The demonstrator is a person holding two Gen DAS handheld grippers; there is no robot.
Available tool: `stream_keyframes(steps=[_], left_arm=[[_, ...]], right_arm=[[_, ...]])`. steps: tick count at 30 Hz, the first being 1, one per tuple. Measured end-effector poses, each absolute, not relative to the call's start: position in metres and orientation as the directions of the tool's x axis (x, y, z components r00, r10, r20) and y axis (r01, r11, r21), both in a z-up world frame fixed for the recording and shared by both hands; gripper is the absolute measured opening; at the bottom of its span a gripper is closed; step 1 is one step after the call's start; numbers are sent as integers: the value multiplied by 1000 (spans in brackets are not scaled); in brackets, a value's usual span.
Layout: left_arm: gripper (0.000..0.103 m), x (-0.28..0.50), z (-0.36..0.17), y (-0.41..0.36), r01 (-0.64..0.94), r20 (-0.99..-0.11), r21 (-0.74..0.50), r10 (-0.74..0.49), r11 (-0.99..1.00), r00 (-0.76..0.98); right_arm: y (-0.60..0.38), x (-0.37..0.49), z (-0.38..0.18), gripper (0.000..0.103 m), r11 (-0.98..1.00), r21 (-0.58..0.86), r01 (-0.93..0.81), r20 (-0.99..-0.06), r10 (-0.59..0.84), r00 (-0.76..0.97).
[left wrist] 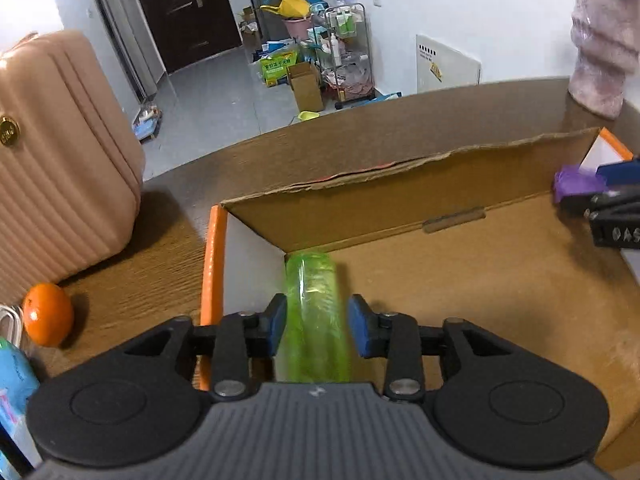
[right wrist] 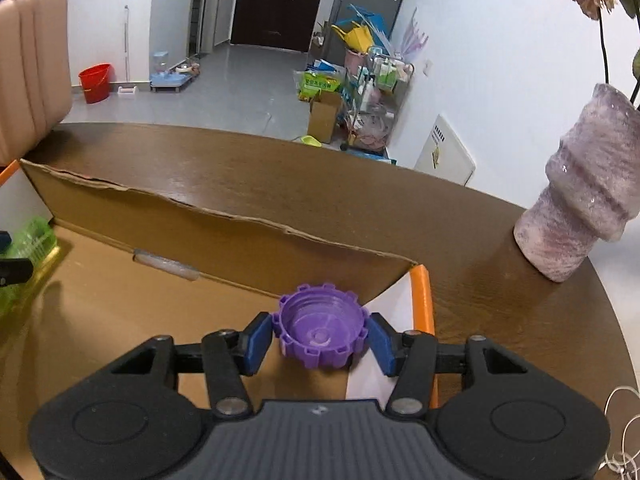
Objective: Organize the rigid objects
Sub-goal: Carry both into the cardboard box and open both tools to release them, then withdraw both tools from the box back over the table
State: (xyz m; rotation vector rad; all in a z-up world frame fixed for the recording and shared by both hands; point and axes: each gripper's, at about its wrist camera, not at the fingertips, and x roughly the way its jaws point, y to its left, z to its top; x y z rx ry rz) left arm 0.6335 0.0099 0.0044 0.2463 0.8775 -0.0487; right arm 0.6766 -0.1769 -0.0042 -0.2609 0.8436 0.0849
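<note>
A cardboard box (left wrist: 400,184) with orange edges stands open on the wooden table; it also shows in the right wrist view (right wrist: 200,236). My left gripper (left wrist: 317,326) is over the box's left end with a translucent green tube (left wrist: 312,316) between its blue pads; the right pad stands slightly off it, and the tube is blurred. The green tube also shows in the right wrist view (right wrist: 28,248). My right gripper (right wrist: 320,338) is shut on a purple ridged cap (right wrist: 320,330) over the box's right end. The cap also shows in the left wrist view (left wrist: 574,182).
A pink suitcase (left wrist: 60,152) stands on the table left of the box. An orange (left wrist: 47,314) lies near it. A mauve vase (right wrist: 584,200) with a flower stands at the table's right edge. White cables (right wrist: 622,432) lie at the right front.
</note>
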Motion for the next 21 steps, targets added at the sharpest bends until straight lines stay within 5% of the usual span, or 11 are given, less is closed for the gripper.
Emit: stream_keyframes(steps=[4,7,11,14,21], left_arm=[[47,631,7,8,119,-760,149,37,982,649],[62,630,8,7,123,-763,103,-2,987,647],[67,617,19,7,112,-723,87,-15,990,691],[72,590,46,13,113,-688,66,-37,991,725],[82,473,96,24,88,-556,71,-33,994,830]], right_arm=[[-183,674,-7,59,960,-197,-197,-746,-17,665],[-185,669,-6,62,956,-212,-202,-727,-16,687],[-182,637,16,70,949,-256,-186,-638,-21,770],[-181,600,45,88,944,-232,-236,-596,54,801],[-197,477,88,89,947,-139,-290,-498,186,847]])
